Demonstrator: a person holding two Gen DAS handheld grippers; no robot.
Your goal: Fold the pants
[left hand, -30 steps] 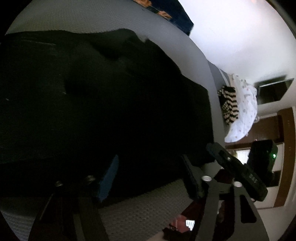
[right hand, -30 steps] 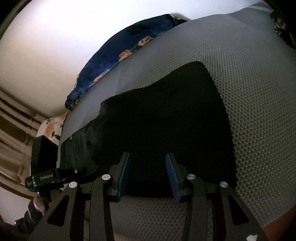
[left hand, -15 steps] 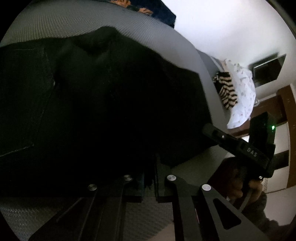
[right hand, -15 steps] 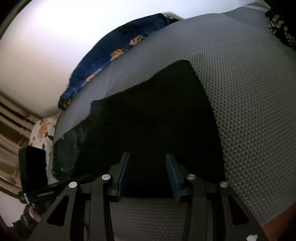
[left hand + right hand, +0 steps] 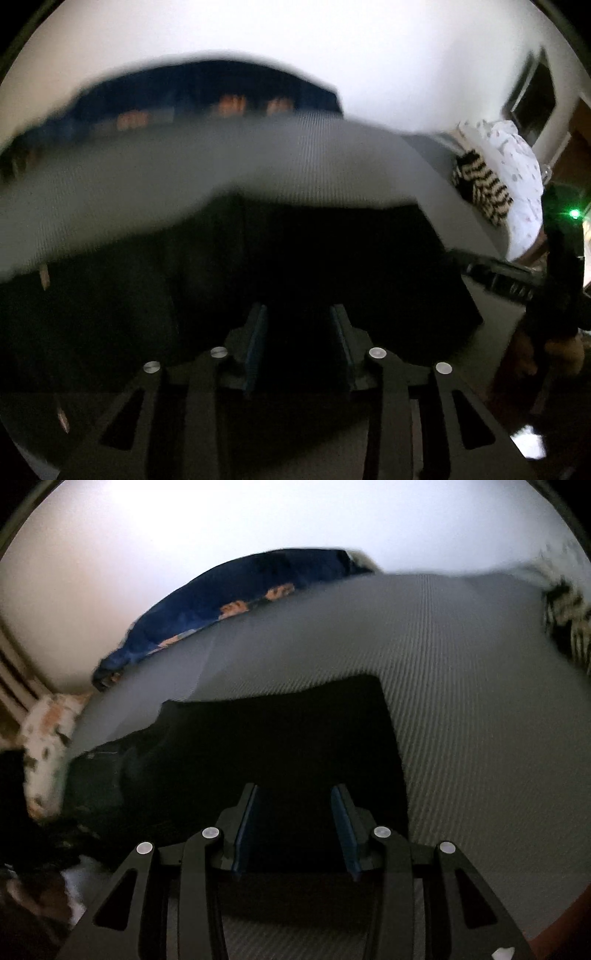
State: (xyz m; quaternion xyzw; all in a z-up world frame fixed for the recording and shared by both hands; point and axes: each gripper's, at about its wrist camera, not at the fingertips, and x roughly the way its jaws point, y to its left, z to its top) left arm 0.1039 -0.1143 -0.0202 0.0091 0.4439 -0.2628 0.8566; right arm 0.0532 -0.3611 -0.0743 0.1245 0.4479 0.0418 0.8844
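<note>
Pants [image 5: 295,266] fill the near half of the left wrist view, left gripper [image 5: 298,345] apart above them. Right wrist view: right gripper [image 5: 294,827] apart over the folded edge on the grey mattress [image 5: 480,701]. Likely between folds; next needs a fresh grasp.

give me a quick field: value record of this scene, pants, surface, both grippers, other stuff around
pants: black pants lying flat on the surface, edges blurred in the left wrist view
surface: grey textured mattress
left gripper: left gripper open, over the pants, nothing between the fingers
right gripper: right gripper open, over the near edge of the pants
other items: dark blue floral blanket at the far edge; striped black and white cloth beside a white dotted pillow
</note>
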